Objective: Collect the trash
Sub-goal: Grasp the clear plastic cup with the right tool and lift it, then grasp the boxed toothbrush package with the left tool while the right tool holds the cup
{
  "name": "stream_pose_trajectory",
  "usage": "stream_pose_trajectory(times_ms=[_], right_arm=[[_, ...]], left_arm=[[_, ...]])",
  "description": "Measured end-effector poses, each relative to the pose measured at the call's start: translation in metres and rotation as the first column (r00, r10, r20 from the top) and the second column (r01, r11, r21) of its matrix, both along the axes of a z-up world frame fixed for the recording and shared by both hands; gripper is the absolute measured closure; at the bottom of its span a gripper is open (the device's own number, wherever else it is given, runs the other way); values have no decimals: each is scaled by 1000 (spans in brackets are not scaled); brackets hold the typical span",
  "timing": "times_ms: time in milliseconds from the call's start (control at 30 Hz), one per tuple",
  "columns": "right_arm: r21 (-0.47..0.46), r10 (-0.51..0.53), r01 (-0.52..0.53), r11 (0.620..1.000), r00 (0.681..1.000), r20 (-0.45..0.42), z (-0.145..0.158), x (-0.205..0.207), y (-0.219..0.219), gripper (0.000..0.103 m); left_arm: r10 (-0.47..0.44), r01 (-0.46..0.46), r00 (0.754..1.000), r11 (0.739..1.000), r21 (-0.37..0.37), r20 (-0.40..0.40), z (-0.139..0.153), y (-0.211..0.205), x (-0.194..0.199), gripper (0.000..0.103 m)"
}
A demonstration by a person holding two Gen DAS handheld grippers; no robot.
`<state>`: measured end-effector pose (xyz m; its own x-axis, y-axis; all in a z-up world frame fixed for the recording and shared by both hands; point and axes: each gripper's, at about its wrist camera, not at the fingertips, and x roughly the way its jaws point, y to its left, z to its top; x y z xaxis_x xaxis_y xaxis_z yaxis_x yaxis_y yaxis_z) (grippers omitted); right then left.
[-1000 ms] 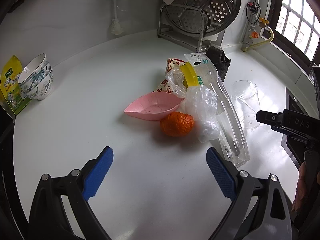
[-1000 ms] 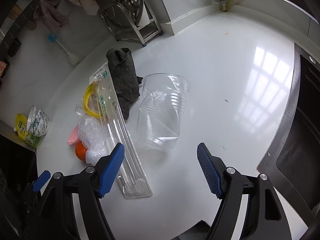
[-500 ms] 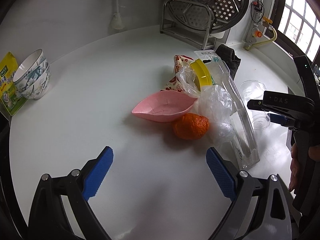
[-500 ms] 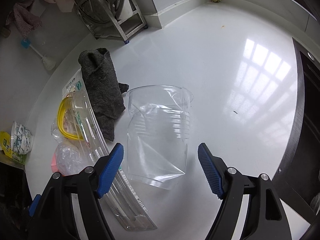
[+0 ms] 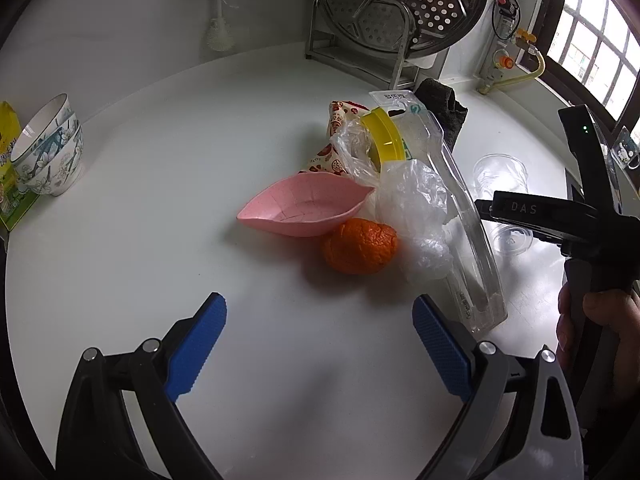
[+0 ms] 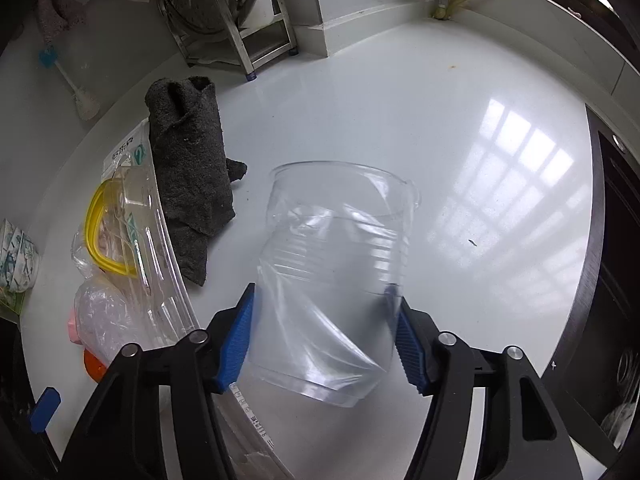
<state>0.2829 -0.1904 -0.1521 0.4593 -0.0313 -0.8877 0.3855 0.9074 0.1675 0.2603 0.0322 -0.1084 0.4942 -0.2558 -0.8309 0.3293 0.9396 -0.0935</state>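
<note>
A crushed clear plastic cup (image 6: 332, 280) lies on the white counter between my right gripper's blue fingers. My right gripper (image 6: 324, 340) is shut on the cup, with both pads touching its sides. The cup also shows in the left wrist view (image 5: 500, 184), behind the right gripper's body (image 5: 560, 216). My left gripper (image 5: 320, 344) is open and empty, short of an orange (image 5: 360, 246). Beside the orange are a pink dish (image 5: 304, 206), a crumpled clear bag (image 5: 416, 208), a clear blister pack (image 5: 468, 240) with a yellow ring (image 5: 384, 136), and a red-patterned wrapper (image 5: 340, 120).
A dark grey cloth (image 6: 188, 176) lies left of the cup. A metal rack with a steamer plate (image 5: 400, 12) stands at the back wall. Stacked bowls (image 5: 48, 148) and a yellow packet (image 5: 8, 160) sit at the far left. A dark stove edge (image 6: 612, 280) runs along the right.
My right gripper has moved forward around the clear cup and its fingers have closed onto it. My left gripper has stayed open and drifted slightly; the trash pile has not moved.
</note>
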Motion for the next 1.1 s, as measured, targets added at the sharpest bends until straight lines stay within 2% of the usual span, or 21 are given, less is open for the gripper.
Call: stream_pose_trajectory(times_ms=[267, 467, 767, 1100], right_arm=[[39, 18, -21, 999, 998, 58, 3, -10, -9, 48], [48, 33, -37, 998, 996, 84, 7, -25, -25, 48], [68, 101, -110, 992, 987, 127, 17, -58, -68, 48], [80, 176, -191, 978, 970, 167, 28, -76, -113, 48]], left_arm=[[-24, 24, 1000, 1000, -20, -11, -3, -16, -12, 11], [7, -8, 1000, 1000, -20, -11, -4, -36, -22, 11], [116, -117, 993, 993, -26, -13, -9, -88, -36, 11], [264, -263, 965, 964, 41, -1, -32, -141, -26, 10]])
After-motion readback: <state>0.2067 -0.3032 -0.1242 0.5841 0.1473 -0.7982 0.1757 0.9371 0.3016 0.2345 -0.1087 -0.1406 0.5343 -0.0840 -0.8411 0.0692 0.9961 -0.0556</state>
